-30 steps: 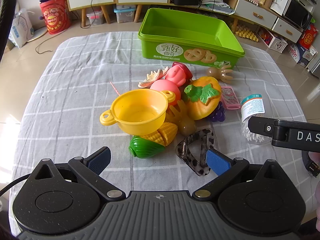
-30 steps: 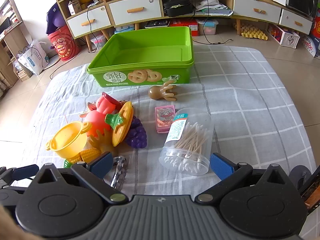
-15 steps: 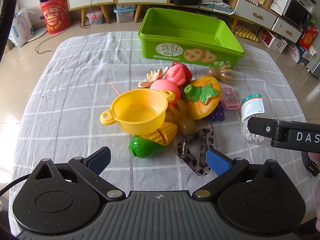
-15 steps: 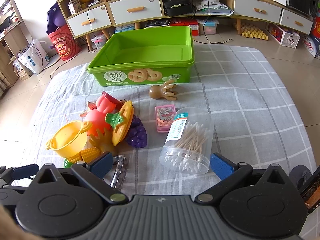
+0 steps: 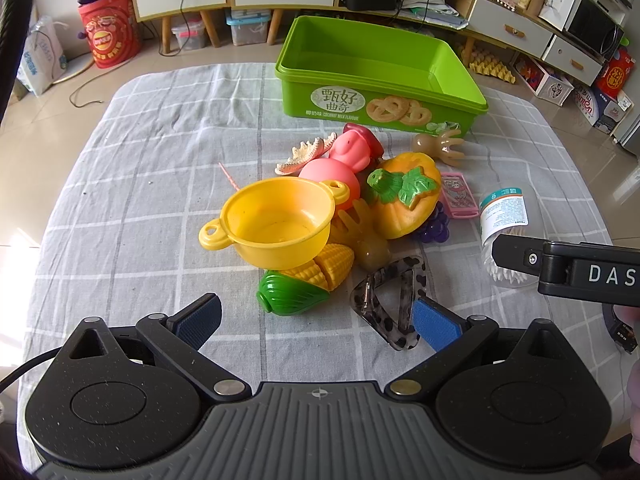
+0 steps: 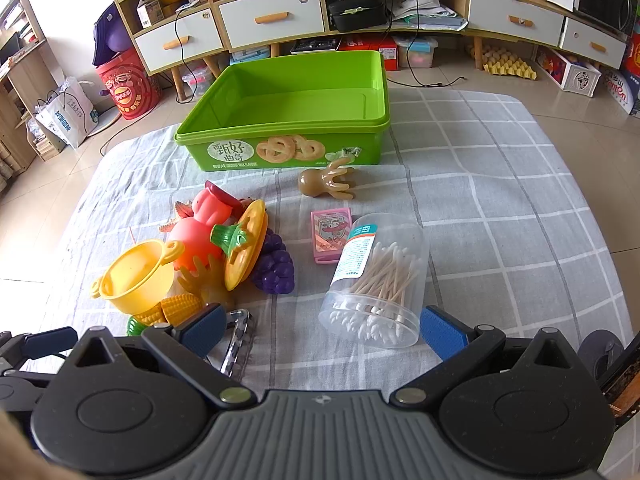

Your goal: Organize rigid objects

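Observation:
A pile of toys lies on the checked cloth: a yellow pot [image 5: 276, 226], a toy corn cob [image 5: 308, 280], an orange pumpkin [image 5: 404, 200], a pink figure [image 5: 344, 160], purple grapes [image 6: 274, 266] and a speckled hair clip [image 5: 390, 304]. A clear jar of cotton swabs [image 6: 376, 284] lies on its side just ahead of my right gripper [image 6: 320, 330], which is open and empty. My left gripper [image 5: 316, 318] is open and empty, just short of the corn and the clip. An empty green box [image 5: 380, 76] stands at the back.
A brown octopus toy [image 6: 326, 180] and a pink card box [image 6: 330, 234] lie between the box and the jar. The right gripper's black arm [image 5: 568, 270] reaches in at the right of the left wrist view. Cabinets and floor clutter surround the table.

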`<state>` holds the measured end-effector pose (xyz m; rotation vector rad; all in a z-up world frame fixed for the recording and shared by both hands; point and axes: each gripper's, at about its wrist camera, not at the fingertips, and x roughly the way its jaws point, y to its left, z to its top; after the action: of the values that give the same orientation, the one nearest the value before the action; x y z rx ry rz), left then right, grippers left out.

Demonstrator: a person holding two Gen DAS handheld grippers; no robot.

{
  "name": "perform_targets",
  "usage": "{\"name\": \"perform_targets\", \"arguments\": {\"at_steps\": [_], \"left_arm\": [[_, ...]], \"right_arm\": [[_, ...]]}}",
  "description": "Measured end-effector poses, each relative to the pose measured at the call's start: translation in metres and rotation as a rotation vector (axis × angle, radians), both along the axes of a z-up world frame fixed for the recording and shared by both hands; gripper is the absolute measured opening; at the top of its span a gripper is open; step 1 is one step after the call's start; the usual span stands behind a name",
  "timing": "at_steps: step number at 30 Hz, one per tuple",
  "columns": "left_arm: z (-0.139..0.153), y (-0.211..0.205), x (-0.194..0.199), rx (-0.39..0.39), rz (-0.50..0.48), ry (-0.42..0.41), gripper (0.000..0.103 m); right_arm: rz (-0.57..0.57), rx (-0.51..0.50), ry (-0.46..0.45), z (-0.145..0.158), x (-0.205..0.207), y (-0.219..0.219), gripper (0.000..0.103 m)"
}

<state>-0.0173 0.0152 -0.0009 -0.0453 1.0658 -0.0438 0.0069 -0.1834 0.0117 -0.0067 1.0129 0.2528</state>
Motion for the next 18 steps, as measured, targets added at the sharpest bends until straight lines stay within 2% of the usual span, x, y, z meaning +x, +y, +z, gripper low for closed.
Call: {"name": "perform_targets", "arguments": {"at_steps": [18], "left_arm": [[-0.0001, 0.0005, 0.0000, -0.001, 0.001, 0.001, 0.100]], "right_arm": [[0.001, 0.006, 0.005, -0.0014, 0.0000, -0.0001, 0.090]]}}
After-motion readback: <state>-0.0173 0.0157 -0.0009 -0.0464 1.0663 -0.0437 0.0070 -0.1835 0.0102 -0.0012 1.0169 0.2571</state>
